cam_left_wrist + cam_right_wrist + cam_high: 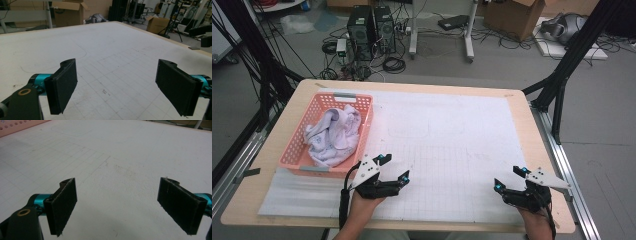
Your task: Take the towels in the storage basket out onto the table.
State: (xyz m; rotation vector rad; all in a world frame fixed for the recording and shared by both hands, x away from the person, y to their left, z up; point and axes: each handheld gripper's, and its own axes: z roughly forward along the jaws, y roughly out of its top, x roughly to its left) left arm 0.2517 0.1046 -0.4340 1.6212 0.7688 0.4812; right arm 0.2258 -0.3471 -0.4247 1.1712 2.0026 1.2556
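A pink plastic basket (363, 102) stands on the left of the table, with crumpled white cloth (334, 135) bunched inside it. My left gripper (394, 168) rests just off the basket's near right corner, jaws wide open with nothing between them. Near the table's front right corner my right gripper (509, 178) is open too, and empty. In the left gripper view the left gripper (116, 87) has only the gridded white mat (117, 75) between its pads. The right gripper (117, 206) frames bare mat (120, 165) as well, with a strip of the basket (17, 126) at the far top left.
The white mat (452, 145) covers most of the wooden table (532, 115), with faint outlines drawn on it. Beyond the far edge are computer towers (372, 30), cables and cardboard boxes (512, 15) on the floor. Black frame legs (562, 70) stand at the right.
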